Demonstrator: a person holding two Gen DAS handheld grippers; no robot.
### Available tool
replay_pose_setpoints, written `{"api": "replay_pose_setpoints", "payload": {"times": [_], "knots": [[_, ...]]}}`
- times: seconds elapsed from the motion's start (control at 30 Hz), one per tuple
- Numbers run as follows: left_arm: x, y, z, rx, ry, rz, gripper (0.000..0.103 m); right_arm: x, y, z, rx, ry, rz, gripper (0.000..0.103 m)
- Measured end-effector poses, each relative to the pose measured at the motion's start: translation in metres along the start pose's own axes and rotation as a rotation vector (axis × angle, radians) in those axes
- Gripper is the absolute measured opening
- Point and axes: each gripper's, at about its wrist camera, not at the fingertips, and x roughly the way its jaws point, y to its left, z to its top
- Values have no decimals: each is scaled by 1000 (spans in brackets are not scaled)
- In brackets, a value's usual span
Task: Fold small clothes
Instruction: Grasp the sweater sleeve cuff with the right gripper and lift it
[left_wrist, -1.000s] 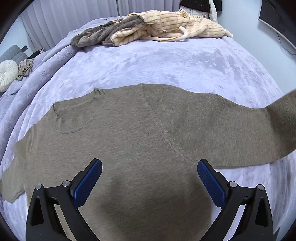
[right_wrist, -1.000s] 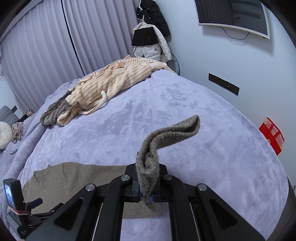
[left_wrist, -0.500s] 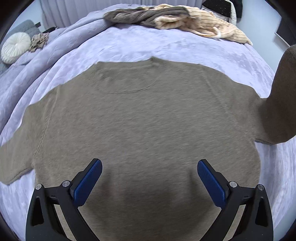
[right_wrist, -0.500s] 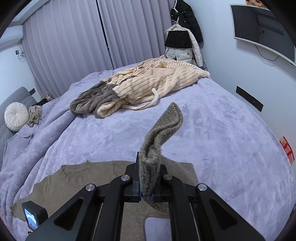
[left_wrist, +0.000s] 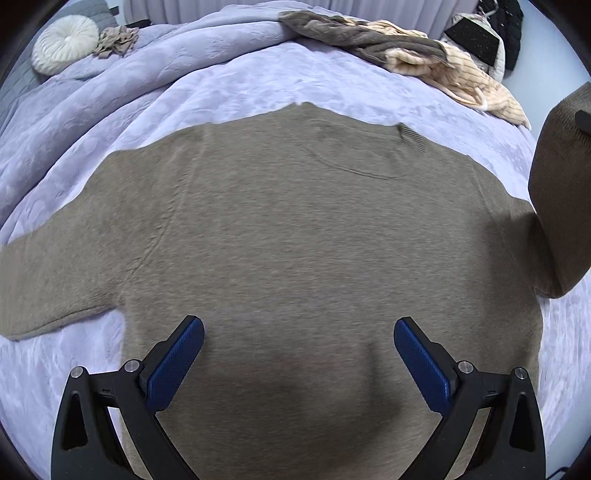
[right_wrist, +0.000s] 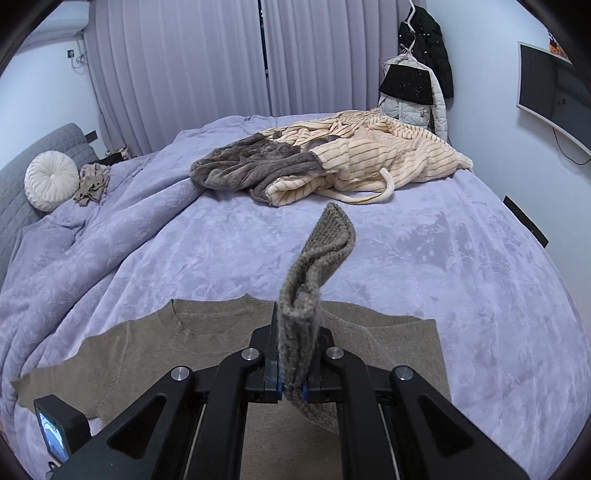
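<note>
A taupe knit sweater (left_wrist: 288, 236) lies flat on the lavender bedspread (left_wrist: 229, 88), collar at the far side; it also shows in the right wrist view (right_wrist: 207, 339). My left gripper (left_wrist: 298, 356) is open and empty, hovering over the sweater's lower body. My right gripper (right_wrist: 293, 369) is shut on the cuff of the sweater's right sleeve (right_wrist: 317, 258) and holds it lifted over the body. In the left wrist view the raised sleeve (left_wrist: 561, 192) hangs at the right edge. The left sleeve (left_wrist: 55, 288) lies spread out to the left.
A pile of cream striped and grey-brown clothes (right_wrist: 332, 162) lies at the far side of the bed. A round white cushion (right_wrist: 51, 181) and a small crumpled cloth (right_wrist: 92, 182) sit at the far left by a grey headboard. Coats (right_wrist: 417, 85) hang at the wall.
My right gripper has carried the sleeve cuff left, in over the sweater's body. My left gripper's view has swung left across the sweater; its jaws stayed open.
</note>
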Motion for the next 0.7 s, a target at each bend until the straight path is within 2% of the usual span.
{"api": "replay_pose_setpoints", "payload": {"times": [0.33, 0.7], "knots": [[-5, 54, -20, -87, -7, 9, 103, 19, 79, -34, -125, 56, 25, 7], [-17, 94, -37, -155, -23, 5, 103, 37, 151, -70, -256, 111, 40, 7]]}}
